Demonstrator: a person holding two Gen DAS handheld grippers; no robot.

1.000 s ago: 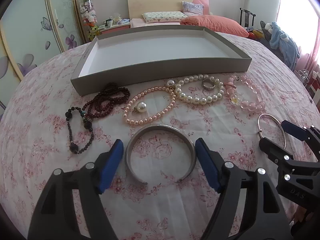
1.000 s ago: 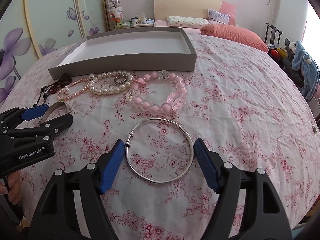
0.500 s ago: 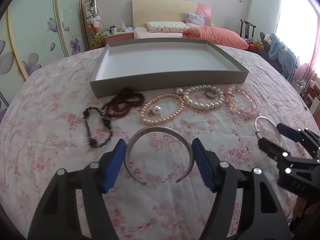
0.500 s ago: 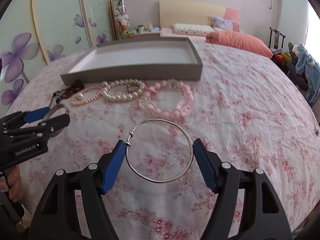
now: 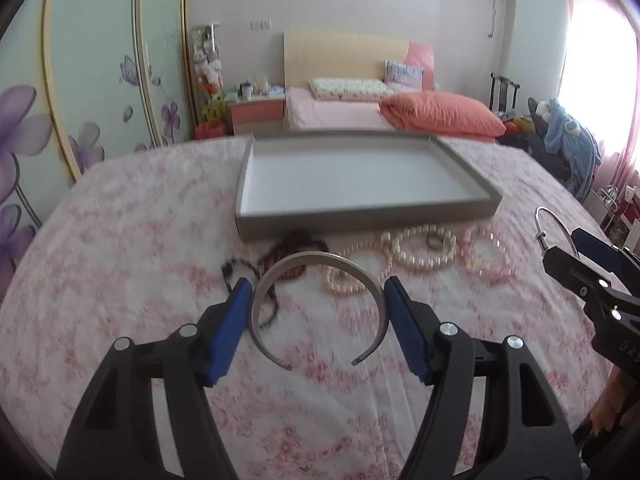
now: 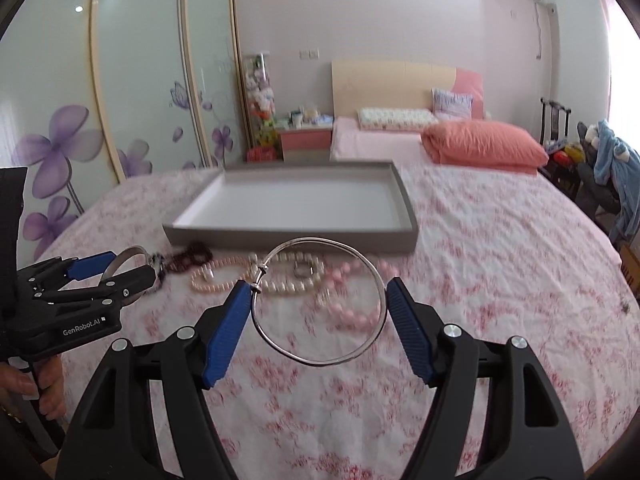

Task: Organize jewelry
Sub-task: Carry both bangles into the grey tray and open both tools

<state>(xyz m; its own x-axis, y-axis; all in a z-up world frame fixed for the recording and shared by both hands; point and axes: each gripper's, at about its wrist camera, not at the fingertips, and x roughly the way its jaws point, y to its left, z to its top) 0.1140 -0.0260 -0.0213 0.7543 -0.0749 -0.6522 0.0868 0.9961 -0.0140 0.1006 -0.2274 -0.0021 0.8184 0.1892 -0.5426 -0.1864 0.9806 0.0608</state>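
Silver cuff bangle (image 5: pixel 318 304) clamped between blue pads of left gripper (image 5: pixel 318 312), lifted off floral bedspread (image 5: pixel 120 240). Right gripper (image 6: pixel 318 312) pinches thin wire bangle (image 6: pixel 320 302) the same way, also raised. Grey tray (image 5: pixel 360 216) lies at 12 o'clock. Just before it: pearl strands (image 5: pixel 424 246), pink bead bracelet (image 5: pixel 486 256), dark beads (image 5: pixel 296 248), blurred.

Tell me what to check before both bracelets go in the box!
1. Left gripper shut on the open cuff bangle: ok.
2. Right gripper shut on the thin silver hoop: ok.
3. Both lifted off the flowered cloth: ok.
4. Gray tray has room inside: ok.
5. Nothing in the way between grippers and tray: ok.
6. Grip firm enough: cannot tell.
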